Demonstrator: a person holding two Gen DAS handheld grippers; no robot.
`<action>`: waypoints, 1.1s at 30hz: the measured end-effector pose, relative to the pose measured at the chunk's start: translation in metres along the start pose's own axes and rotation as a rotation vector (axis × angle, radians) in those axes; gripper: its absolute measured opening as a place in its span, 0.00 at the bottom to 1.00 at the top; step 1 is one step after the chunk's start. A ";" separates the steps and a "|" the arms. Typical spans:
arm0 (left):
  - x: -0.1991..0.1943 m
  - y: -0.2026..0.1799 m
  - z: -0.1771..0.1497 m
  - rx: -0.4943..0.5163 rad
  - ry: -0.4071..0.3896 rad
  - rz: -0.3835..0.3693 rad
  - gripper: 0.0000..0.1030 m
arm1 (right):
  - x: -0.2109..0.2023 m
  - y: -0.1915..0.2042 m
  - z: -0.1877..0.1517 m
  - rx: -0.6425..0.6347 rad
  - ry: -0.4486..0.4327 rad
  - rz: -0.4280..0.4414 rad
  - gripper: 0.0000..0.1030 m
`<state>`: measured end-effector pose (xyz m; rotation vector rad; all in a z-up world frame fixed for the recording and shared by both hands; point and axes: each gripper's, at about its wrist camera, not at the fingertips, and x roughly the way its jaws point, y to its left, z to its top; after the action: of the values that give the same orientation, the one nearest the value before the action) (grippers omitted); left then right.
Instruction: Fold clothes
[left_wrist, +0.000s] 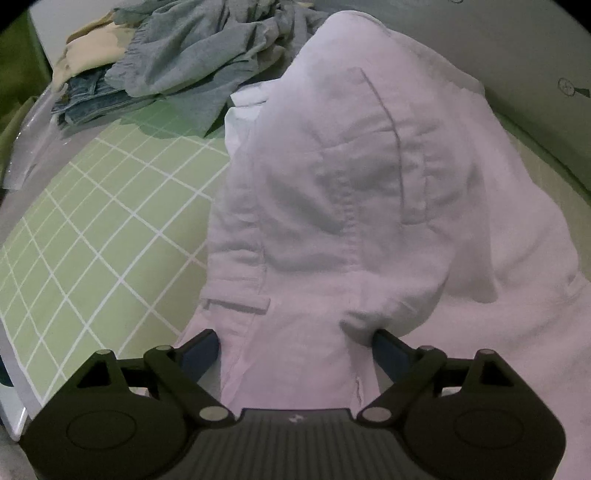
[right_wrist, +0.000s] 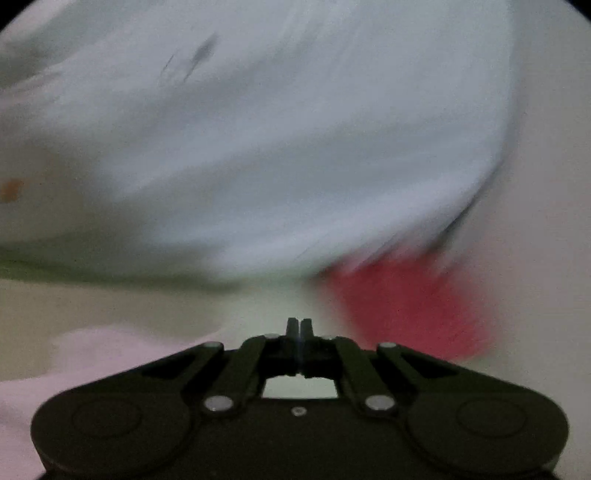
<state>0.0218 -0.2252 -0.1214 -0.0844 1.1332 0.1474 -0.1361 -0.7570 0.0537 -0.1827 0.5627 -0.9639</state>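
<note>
The white trousers (left_wrist: 351, 192) fill the centre and right of the left wrist frame, on the green grid mat (left_wrist: 110, 229). The left gripper (left_wrist: 295, 341) stands released, fabric between its jaws. The right gripper (right_wrist: 299, 326) is clenched, seemingly on nothing; its view is blurred.

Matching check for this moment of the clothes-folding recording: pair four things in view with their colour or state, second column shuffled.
Things:
1. pale pink cotton trousers
2. blue denim jeans
3. left claw
4. right claw

States:
A. jaws shut, nothing between them
B. spread out on the green grid-patterned mat, partly folded over
C. jaws wide, straddling cloth without pinching it
D. lying in the far pile under the grey-blue crumpled garment

Pairs: 1-B, 2-D, 3-C, 4-A
</note>
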 end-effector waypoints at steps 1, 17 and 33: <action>0.000 0.000 -0.001 0.002 -0.001 0.001 0.88 | -0.002 -0.014 0.008 0.022 -0.012 -0.029 0.00; 0.000 0.000 -0.002 0.017 0.001 0.003 0.89 | 0.091 0.009 -0.080 0.627 0.532 0.512 0.71; 0.001 -0.001 0.000 0.022 0.002 0.009 0.91 | -0.016 0.120 -0.040 0.208 0.303 0.768 0.03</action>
<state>0.0220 -0.2258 -0.1220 -0.0600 1.1373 0.1426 -0.0779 -0.6718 -0.0208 0.3563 0.7281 -0.2910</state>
